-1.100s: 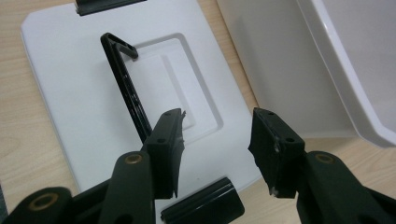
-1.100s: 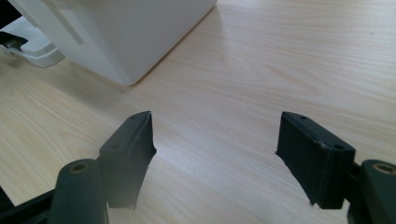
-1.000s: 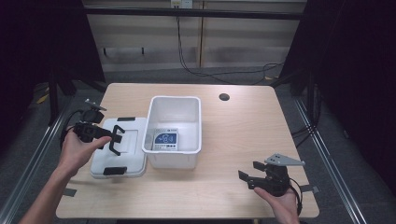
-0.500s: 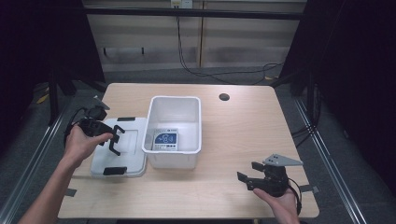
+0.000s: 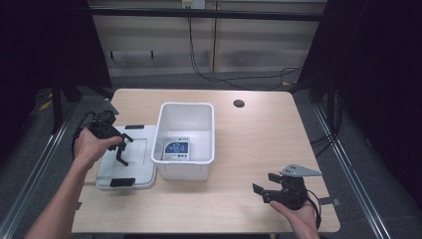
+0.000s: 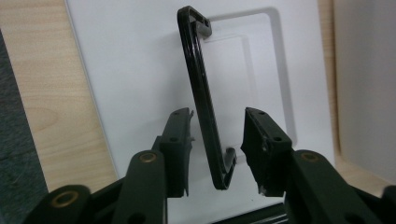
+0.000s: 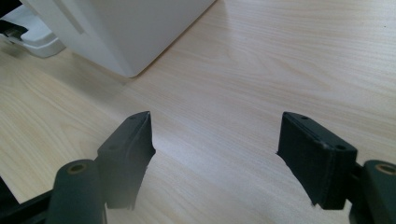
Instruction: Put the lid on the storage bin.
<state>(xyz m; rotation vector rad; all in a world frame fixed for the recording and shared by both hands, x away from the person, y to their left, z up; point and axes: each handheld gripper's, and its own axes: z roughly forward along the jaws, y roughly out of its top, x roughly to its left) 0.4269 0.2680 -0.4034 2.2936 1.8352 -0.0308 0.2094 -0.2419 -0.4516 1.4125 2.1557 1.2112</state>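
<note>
Closing on: the black handle (image 6: 204,100) of the white lid (image 5: 130,162), which lies flat on the table (image 5: 259,134) at 9 o'clock of the open white bin (image 5: 185,139), just beside it.
Bin contents: a printed card (image 5: 177,149) on the floor of the bin.
Lid handle axis: in the left gripper view the handle runs from 6 toward 12 o'clock, raised off the lid and lying straight between the jaws.
Left gripper (image 6: 215,140): jaws have just been closing with the handle between them; a gap shows on each side, so the pads are not yet pressing.
Right gripper (image 7: 215,154): jaws wide apart, nothing between them, low over bare table at 5 o'clock of the bin, well apart from the lid.
Nearer hand: the left, by far.
</note>
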